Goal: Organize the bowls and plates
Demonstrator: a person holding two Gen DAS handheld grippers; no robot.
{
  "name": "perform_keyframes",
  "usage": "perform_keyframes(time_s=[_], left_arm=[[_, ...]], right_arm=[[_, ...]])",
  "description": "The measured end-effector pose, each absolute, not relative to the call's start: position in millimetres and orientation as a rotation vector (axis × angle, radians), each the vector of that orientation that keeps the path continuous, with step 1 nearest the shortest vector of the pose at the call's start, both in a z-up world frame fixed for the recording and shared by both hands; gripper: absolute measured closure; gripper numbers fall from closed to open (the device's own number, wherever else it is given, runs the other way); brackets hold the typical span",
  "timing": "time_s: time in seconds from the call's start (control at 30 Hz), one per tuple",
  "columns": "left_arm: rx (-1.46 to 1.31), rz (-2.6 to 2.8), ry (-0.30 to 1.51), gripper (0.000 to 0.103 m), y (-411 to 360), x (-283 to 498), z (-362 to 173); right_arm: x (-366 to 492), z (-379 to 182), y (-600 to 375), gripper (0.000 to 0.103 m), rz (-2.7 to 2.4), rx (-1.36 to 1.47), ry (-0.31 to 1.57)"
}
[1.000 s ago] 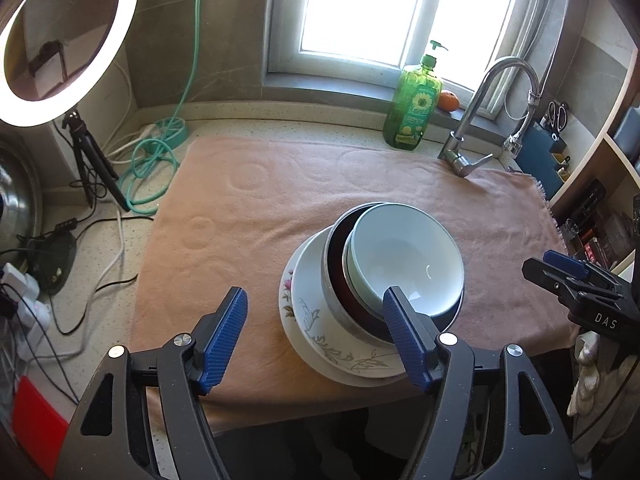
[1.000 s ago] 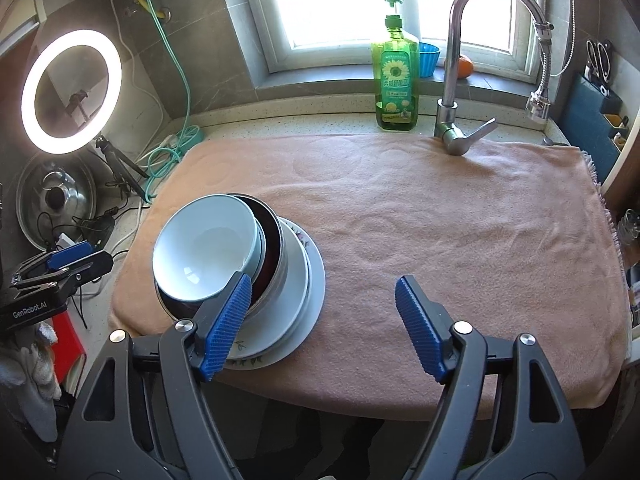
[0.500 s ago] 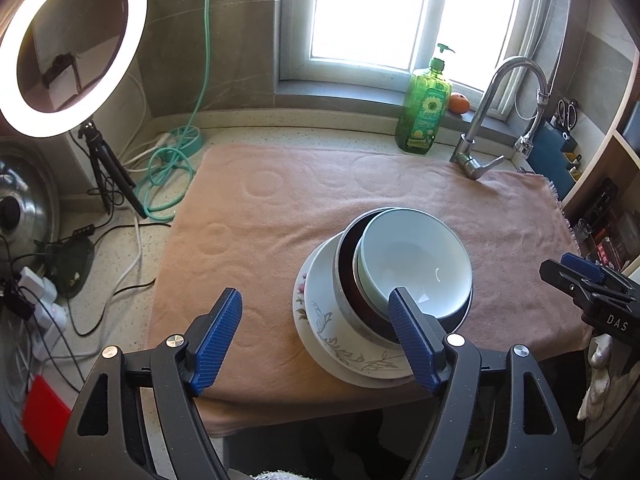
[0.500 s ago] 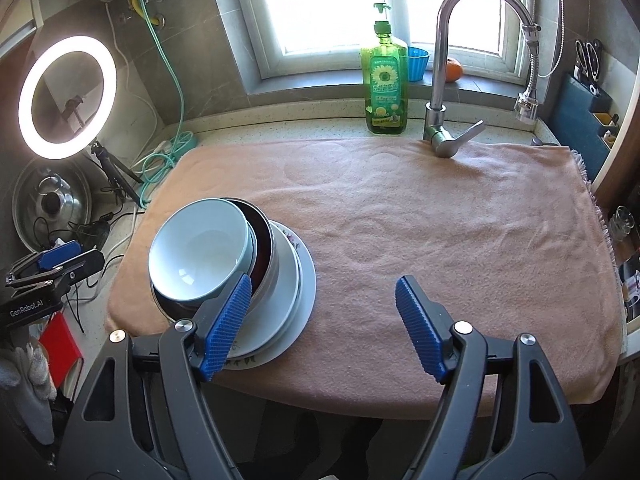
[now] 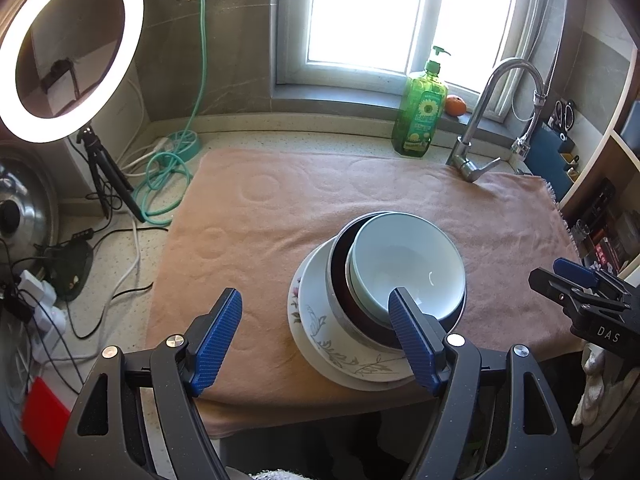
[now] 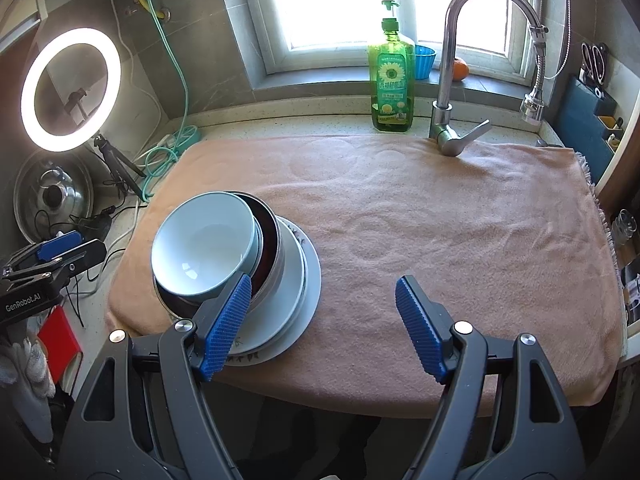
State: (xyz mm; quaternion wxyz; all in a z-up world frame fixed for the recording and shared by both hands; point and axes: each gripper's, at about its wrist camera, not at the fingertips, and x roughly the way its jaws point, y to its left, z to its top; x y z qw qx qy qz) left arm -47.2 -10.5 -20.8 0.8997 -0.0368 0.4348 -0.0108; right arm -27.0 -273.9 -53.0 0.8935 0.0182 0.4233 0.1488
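A stack of dishes stands on the pink towel [image 5: 280, 216] near its front edge. A pale blue bowl [image 5: 404, 264] sits on top, inside a dark metal-rimmed bowl [image 5: 340, 280], on white floral plates [image 5: 320, 328]. The same stack shows in the right wrist view, with the blue bowl [image 6: 204, 248] at the left, over the dark bowl [image 6: 272, 248] and the plates [image 6: 304, 284]. My left gripper [image 5: 316, 336] is open and empty, held above the front edge, left of the stack. My right gripper [image 6: 324, 328] is open and empty, right of the stack.
A green soap bottle [image 5: 420, 112] and a tap [image 5: 480, 136] stand at the back of the towel [image 6: 440, 216]. A ring light [image 5: 68, 48], a teal hose [image 5: 168, 176] and cables lie at the left. Shelves [image 5: 600, 208] stand at the right.
Both grippers have drawn back and up from the stack, so more of the room shows. The dishes have not moved. Both stay open.
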Motion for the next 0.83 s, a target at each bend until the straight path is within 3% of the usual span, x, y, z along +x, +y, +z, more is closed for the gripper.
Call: perform_keyframes(time_s=[0.83], left_arm=[[-0.059,-0.018,0.894,0.027,-12.4,-45.5,-26.0]], right_arm=[[-19.5,-65.8,-273.3,0.026,0.304,0.036,0.913]])
